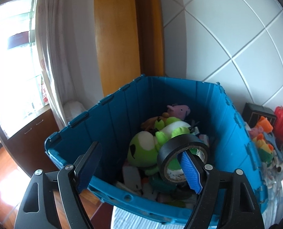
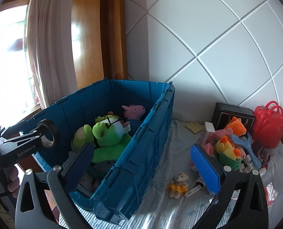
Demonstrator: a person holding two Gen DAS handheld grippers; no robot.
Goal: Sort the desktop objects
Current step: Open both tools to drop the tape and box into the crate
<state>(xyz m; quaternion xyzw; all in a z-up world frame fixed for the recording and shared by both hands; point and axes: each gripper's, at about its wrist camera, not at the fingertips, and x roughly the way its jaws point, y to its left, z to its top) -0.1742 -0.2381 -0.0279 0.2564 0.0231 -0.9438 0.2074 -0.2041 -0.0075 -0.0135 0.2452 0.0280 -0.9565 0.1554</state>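
Hanging by its core on one finger of the left hand-held gripper (image 1: 141, 164), jaws spread wide, black tape roll (image 1: 181, 152) sits above blue crate (image 1: 107, 126), likely for dropping in. Right hand-held gripper (image 2: 145, 164) gapes, holding nothing, over the table (image 2: 160, 206).

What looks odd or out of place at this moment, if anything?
The black tape roll is not pinched: it hangs threaded over one finger of the open left gripper, above the blue crate. It could slide off. Nothing else stands out; the right gripper is open and holds nothing.
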